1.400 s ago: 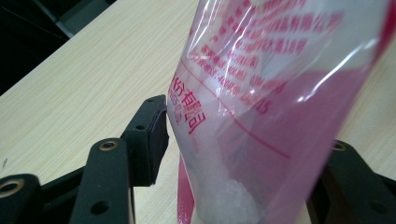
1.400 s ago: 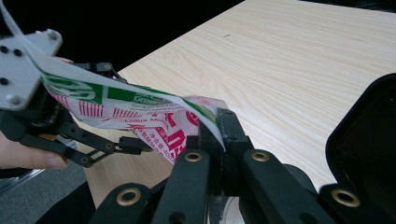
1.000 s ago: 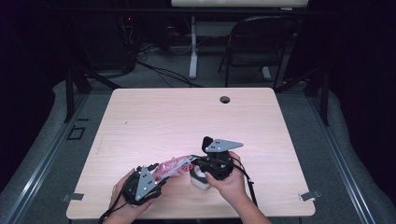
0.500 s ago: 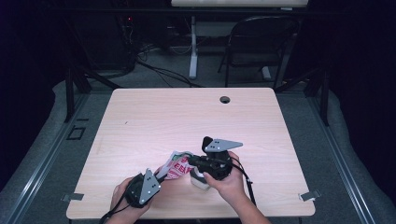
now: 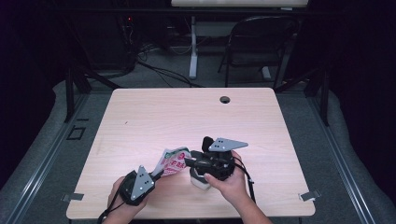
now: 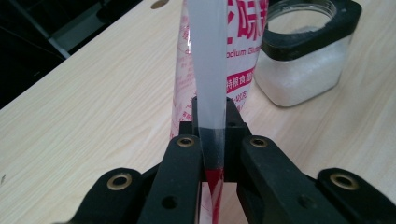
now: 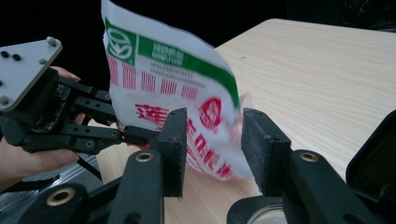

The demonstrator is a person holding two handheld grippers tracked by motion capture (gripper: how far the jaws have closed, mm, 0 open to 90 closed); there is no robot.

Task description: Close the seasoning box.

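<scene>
- My left gripper has its jaws clamped flat on the bottom edge of the bag; the clear plastic and red print sit pinched between the two pads, and the bag rises straight ahead of them.
- My right gripper has just been opening: its jaws stand apart with the bag's printed face hanging between them, and neither pad presses on it as far as I can see. So the bag is carried by the left jaws alone.
- Just below the right jaws sits the jar, with its black rim at the bottom edge of that view. From the left jaws it lies ahead and to the right, open-topped, with white grains inside, standing on the desk.
- From above, the bag slants between the two grippers, the left gripper at its lower end and the right gripper at its upper end, the jar under the right hand.
- My reading of progress: the bag is lifted and brought up to the jar, and the grip has been handed to the left side. Whether the bag is opened I cannot tell. What seems left is tipping the bag over the jar's mouth and pouring, then setting it down.
</scene>
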